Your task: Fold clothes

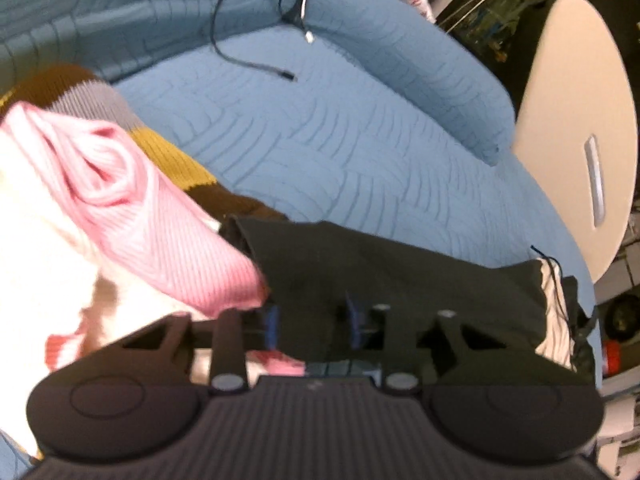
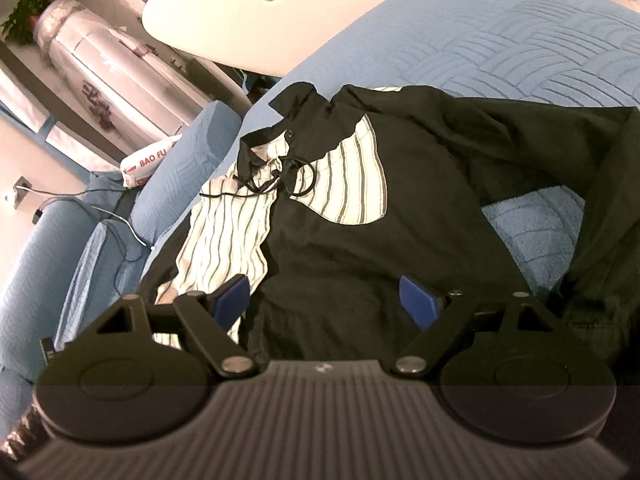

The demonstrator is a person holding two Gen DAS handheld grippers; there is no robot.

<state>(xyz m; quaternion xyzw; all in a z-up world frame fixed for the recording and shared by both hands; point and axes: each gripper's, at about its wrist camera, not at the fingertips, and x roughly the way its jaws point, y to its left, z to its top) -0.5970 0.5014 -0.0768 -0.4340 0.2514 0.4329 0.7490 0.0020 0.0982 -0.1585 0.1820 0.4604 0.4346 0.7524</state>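
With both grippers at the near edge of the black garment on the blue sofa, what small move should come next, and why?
Probably close the right gripper on the near edge of the black garment: its fingers are spread wide with dark cloth between them, nothing pinched yet. The left gripper is narrower at the same edge; whether it grips is unclear.

Black garment [image 2: 340, 248] with striped white lining [image 2: 352, 184] spread mid-frame on blue quilted sofa [image 2: 520, 40]; black drawstring [image 2: 280, 176] looped near collar; right gripper [image 2: 326, 300] at lower centre, jaws wide apart over dark fabric; white tabletop [image 2: 224, 12] at top; cables [image 2: 120, 224] at left.
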